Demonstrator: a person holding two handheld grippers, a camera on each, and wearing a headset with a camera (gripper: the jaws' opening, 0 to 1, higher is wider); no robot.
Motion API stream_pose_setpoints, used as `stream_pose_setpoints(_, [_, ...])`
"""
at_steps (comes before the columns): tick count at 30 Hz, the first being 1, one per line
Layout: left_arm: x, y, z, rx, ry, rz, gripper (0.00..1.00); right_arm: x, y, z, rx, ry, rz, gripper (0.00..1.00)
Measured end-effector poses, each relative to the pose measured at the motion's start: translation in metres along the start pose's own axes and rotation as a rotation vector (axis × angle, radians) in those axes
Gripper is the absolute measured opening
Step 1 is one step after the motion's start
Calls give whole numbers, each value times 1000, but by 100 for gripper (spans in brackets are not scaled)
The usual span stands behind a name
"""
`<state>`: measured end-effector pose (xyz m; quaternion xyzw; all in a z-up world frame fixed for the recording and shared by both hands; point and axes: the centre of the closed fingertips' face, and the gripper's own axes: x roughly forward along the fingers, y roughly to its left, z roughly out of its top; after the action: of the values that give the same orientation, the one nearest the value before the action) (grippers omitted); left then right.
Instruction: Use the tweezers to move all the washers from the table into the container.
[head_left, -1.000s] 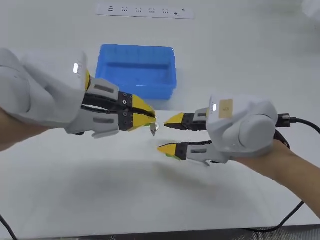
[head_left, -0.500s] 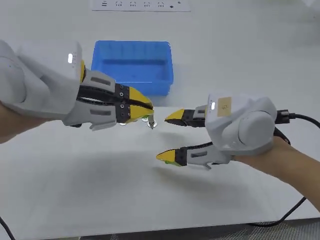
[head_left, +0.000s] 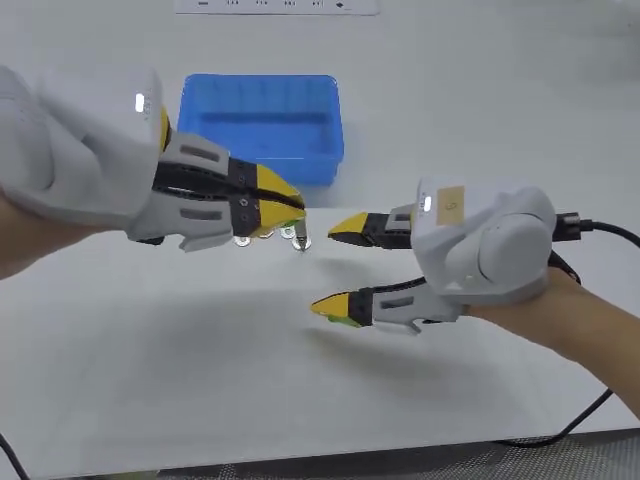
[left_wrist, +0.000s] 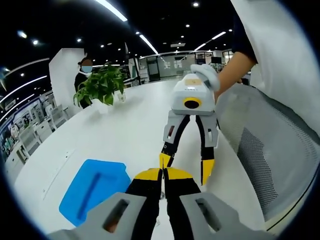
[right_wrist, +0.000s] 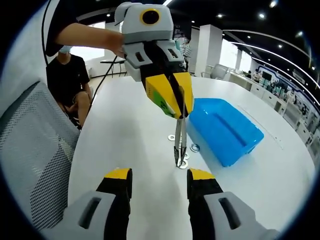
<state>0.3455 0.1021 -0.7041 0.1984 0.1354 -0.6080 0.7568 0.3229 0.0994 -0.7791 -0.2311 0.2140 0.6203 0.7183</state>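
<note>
Pinching slim metal tweezers (right_wrist: 180, 132) by flat ring washers (right_wrist: 184, 163), left claw (head_left: 290, 215); right claw (head_left: 327, 268) agape, smooth blue container (head_left: 262, 166).

Your head view looks down closely on the worktop (head_left: 150, 380). The two gripper views face each other low across it. All three share the blue container (head_left: 262, 160).

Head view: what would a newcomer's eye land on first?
The left gripper, shut on slim metal tweezers whose tips point down among small silver washers on the white table. Behind them sits the blue plastic container. The right gripper faces the left one, fingers open.
</note>
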Motion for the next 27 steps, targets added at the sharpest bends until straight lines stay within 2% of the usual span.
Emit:
stream_pose_setpoints(2, [-1, -1, -1, -40, 7, -16, 5, 0, 0, 0, 5, -2, -1, 45])
stream_pose_setpoints(3, [-2, -1, -2, -41, 4, -20, 5, 0, -1, 1, 5, -3, -3, 45])
stream_pose_setpoints(8, [-6, 6, -5, -94, 3, -6, 5, 1, -1, 3, 12, -13, -7, 45])
stream_pose_setpoints(10, [-6, 5, -6, -137, 4, -24, 5, 1, -1, 4, 14, -15, -6, 44])
stream_pose_setpoints(18, [-4, 10, -8, -163, 30, -22, 5, 3, -5, 7, 29, -30, -12, 43])
stream_pose_setpoints(20, [-3, 4, -5, -165, 55, -48, 5, 4, -8, 8, 31, -28, -14, 43])
stream_pose_setpoints(24, [-6, 8, -9, -173, 94, -34, 5, 4, -12, 12, 34, -42, -24, 43])
stream_pose_setpoints(27, [-8, 10, -12, -189, 107, -29, 5, 6, -11, 12, 37, -43, -23, 43])
